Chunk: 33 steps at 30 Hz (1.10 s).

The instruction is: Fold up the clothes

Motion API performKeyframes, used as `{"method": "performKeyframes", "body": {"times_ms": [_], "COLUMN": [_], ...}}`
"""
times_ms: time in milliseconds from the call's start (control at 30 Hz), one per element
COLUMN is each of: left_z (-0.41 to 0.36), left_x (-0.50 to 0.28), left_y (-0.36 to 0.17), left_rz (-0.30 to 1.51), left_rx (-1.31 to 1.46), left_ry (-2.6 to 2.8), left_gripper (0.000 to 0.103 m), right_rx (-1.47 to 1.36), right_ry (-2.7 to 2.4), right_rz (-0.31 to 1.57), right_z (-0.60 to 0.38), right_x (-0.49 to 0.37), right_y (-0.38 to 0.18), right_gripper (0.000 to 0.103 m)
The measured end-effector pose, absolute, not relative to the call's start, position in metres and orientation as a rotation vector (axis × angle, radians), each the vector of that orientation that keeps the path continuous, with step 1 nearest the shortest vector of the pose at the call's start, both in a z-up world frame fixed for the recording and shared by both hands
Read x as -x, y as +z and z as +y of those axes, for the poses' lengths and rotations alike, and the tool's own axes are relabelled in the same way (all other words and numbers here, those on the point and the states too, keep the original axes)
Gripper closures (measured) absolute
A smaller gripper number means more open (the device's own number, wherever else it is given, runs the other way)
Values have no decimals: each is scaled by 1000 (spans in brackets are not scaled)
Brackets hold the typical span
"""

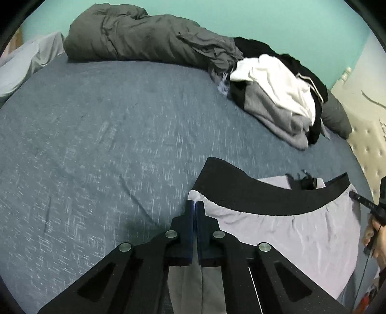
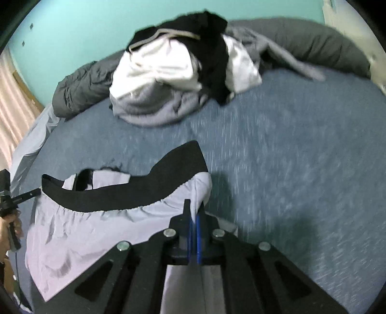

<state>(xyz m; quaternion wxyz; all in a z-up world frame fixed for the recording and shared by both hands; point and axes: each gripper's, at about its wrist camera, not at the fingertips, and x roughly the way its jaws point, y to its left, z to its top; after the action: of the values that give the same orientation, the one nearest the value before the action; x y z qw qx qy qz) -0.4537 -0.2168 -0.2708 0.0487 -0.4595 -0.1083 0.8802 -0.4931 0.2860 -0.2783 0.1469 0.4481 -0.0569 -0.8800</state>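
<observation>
A pair of pale lilac shorts (image 1: 289, 231) with a broad black waistband (image 1: 265, 195) hangs stretched between both grippers, just above the blue bed sheet (image 1: 108, 145). My left gripper (image 1: 195, 205) is shut on the shorts' left side just under the waistband. In the right wrist view my right gripper (image 2: 194, 209) is shut on the opposite side of the shorts (image 2: 84, 231), below the waistband (image 2: 125, 193). Each gripper also shows at the edge of the other's view: the right gripper (image 1: 352, 194) and the left gripper (image 2: 38, 192).
A pile of white, grey and black clothes (image 1: 277, 96) (image 2: 173, 72) lies at the far side of the bed. Behind it are a bunched grey duvet (image 1: 144, 36), a grey pillow (image 2: 313, 43) and a teal wall (image 1: 289, 19). A tufted headboard (image 1: 361, 135) stands at right.
</observation>
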Motion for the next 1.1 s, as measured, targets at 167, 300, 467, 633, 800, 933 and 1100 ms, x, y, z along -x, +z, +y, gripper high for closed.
{"method": "performKeyframes", "body": {"times_ms": [167,300,467,633,800,933,1100], "left_z": [-215,-212,-219,-212,-191,-180,-185], "left_x": [469,468,452,408,350,302,247], "left_y": [-289,-304,-287,-250,-237,-243,-262], "left_rz": [-342,-346,-301,-264,-337,-416,-542], "left_rx": [1466,1490,1462,1376,1295,1253,1238], "left_ry": [2679,2678,2745,2787,2739,2685,2658], "left_gripper": [102,98,86,83,82,67,67], "right_rx": [-1380,-1460,-1346,-1198,-1132,-1194,-1290], "right_ry": [-2567,-2570,-2633,-2653,-2455,-2339,-2274], "right_rz": [-108,-69,-154,-315,-410,-343,-333], "right_z": [277,271,271,268,223,172,130], "right_x": [512,522,499,456,383,330,295], "right_y": [-289,-316,-294,-253,-239,-256,-283], "right_gripper": [101,98,88,84,84,84,89]}}
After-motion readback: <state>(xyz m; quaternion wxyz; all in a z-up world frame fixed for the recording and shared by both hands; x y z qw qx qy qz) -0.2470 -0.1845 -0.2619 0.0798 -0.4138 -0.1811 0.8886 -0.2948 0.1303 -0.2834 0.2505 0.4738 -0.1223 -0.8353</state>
